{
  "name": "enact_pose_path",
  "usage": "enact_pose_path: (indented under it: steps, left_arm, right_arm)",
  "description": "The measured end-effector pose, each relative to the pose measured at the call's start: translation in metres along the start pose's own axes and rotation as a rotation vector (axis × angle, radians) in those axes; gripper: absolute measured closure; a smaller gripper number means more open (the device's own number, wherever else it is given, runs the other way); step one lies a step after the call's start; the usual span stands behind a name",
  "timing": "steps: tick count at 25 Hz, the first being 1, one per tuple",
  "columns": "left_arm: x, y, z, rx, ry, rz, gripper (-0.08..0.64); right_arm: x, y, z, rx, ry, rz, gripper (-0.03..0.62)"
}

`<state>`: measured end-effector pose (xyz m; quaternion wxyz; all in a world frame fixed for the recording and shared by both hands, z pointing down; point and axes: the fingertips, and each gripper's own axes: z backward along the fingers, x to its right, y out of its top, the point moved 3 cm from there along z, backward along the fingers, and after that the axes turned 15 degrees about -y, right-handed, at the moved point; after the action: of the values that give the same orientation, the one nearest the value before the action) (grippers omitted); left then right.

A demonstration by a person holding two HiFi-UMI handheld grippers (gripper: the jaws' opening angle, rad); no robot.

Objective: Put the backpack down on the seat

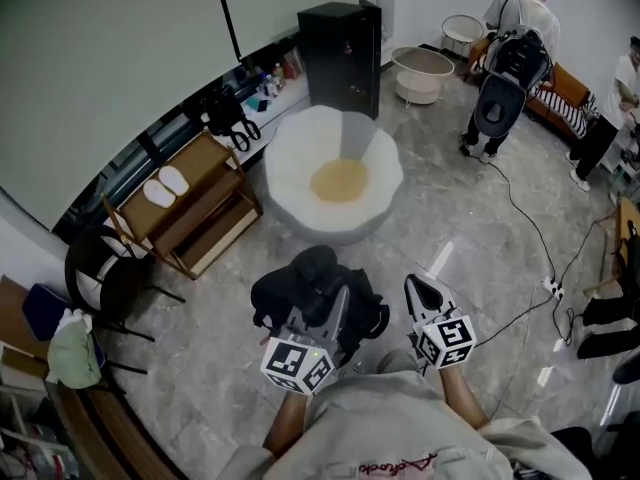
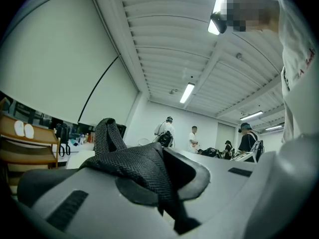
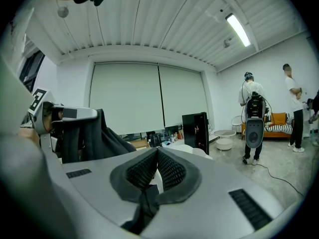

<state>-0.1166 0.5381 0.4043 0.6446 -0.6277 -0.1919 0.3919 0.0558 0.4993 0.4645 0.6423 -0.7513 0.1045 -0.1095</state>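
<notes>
A black backpack (image 1: 312,293) hangs in front of me over the grey floor, a little short of the seat. My left gripper (image 1: 338,308) is shut on its woven strap (image 2: 132,166), which runs between the jaws in the left gripper view. The seat is a round white armchair (image 1: 290,158) with a yellow cushion (image 1: 339,180), just beyond the bag. My right gripper (image 1: 422,290) is beside the bag on the right, apart from it, its pads (image 3: 172,171) meeting with nothing between them. In the right gripper view the backpack (image 3: 97,136) hangs at the left.
A black cabinet (image 1: 342,56) stands behind the armchair, with a wooden shelf unit (image 1: 195,208) and a black chair (image 1: 110,283) to the left. Two white basins (image 1: 422,73) and people (image 1: 515,58) are at the back right. A cable (image 1: 530,218) trails across the floor.
</notes>
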Motion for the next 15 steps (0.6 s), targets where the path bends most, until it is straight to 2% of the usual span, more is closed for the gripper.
enact_pose_path:
  steps: [5, 15]
  left_arm:
    - [-0.004, -0.008, 0.01, -0.016, 0.007, 0.033, 0.508]
    - [-0.032, -0.017, 0.009, -0.039, 0.029, 0.077, 0.508]
  right_arm:
    - [-0.004, -0.022, 0.004, -0.064, -0.005, -0.017, 0.565]
    - [-0.014, -0.026, -0.029, -0.095, 0.017, -0.013, 0.565]
